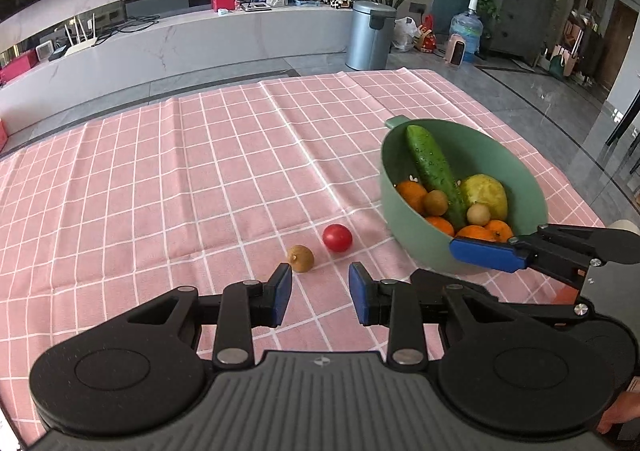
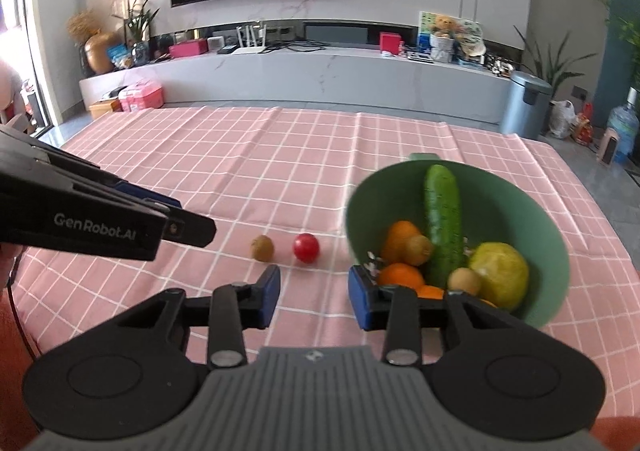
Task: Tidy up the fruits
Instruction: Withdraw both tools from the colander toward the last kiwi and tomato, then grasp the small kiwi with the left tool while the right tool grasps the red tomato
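Left claw (image 1: 320,293): we see its blue pads spread with a clear gap; nothing sits between them and they touch nothing.
Right claw (image 2: 314,297): we see its pads spread apart over the cloth, holding nothing; its right pad stands at the near rim of the bowl, though we cannot tell whether it touches.
Loose fruit count: we count two pieces on the bench outside the bowl.
Brown fruit (image 1: 301,258): one small round piece, just beyond the left claw's left pad, apart from it.
Red tomato (image 1: 337,237): one, just beside the brown fruit, between it and the bowl.
Bowl (image 1: 404,227): one, green, on the right part of the bench, with a small handle on its far rim.
Bowl contents: we count one cucumber (image 1: 434,171) leaning on the far wall, one yellow-green fruit (image 1: 485,193), two small brown fruits and at least four oranges (image 1: 412,193), partly hidden.
Bench (image 1: 180,179): one, covered by a pink checked cloth.
Background: one grey bin (image 1: 370,35) and one water bottle (image 1: 466,29) on the floor.
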Action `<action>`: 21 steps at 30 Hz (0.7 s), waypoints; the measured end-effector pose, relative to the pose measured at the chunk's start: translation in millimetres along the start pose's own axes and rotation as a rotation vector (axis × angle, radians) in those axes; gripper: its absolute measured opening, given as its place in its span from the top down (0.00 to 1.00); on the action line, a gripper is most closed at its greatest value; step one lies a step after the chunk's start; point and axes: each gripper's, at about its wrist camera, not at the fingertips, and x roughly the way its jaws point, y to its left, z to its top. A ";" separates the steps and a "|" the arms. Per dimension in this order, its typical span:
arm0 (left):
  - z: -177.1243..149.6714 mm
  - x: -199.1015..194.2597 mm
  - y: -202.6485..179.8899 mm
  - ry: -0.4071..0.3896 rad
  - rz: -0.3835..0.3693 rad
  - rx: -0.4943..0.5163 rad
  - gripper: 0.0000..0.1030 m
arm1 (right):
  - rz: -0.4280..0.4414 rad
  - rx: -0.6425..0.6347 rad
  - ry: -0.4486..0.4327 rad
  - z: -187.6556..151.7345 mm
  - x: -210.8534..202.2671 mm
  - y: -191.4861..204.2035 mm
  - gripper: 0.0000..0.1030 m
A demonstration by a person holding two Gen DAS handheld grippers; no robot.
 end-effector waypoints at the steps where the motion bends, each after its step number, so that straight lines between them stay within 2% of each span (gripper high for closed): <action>1: -0.4 2.1 1.7 0.001 -0.003 -0.002 0.64 | 0.003 -0.010 0.002 1.1 2.7 1.8 0.67; 11: -3.1 45.3 19.2 0.060 -0.034 -0.031 0.64 | -0.020 -0.200 0.022 1.0 35.6 25.1 0.69; 21: 2.1 84.0 29.4 0.096 -0.048 -0.046 0.66 | -0.044 -0.359 0.036 14.3 63.7 29.2 0.73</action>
